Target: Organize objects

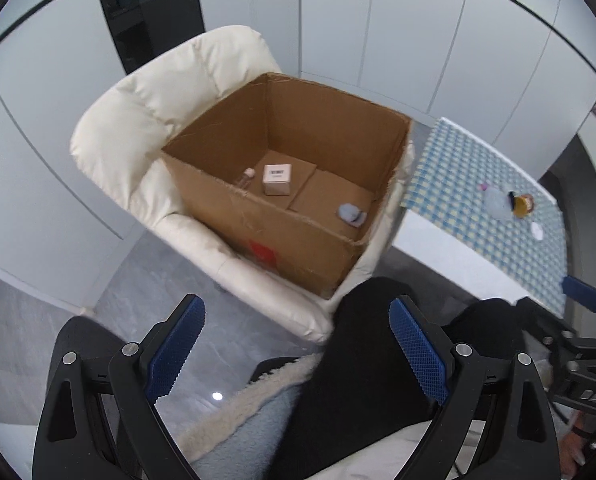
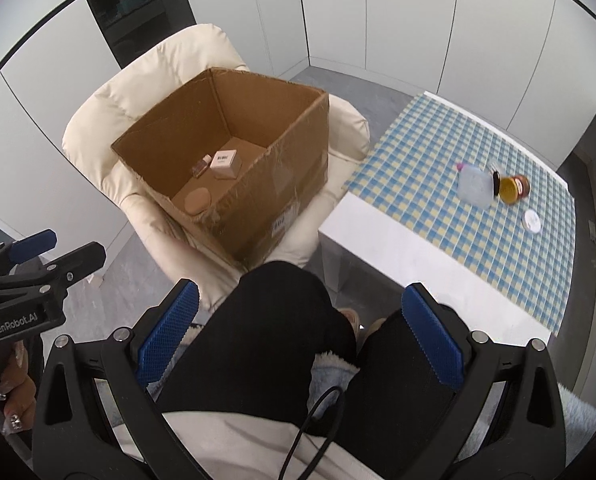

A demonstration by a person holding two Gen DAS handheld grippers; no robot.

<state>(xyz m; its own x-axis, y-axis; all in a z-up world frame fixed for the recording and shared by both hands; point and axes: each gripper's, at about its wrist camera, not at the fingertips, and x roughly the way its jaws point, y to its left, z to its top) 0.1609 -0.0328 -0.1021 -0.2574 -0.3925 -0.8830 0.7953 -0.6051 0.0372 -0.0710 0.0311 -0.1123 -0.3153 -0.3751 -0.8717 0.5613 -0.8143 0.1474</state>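
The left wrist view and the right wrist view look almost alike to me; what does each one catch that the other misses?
Only the left wrist view shows a small blue-grey object in the cardboard box's near corner. Only the right wrist view shows a flat tan oval on the box floor and a barcode label on its outer wall. Both show the cardboard box on the cream armchair, the small white carton inside, and the checked table with its jar.

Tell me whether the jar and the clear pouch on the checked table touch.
Cannot tell. In the right wrist view the jar overlaps the clear pouch edge, with no gap visible, yet contact isn't plain.
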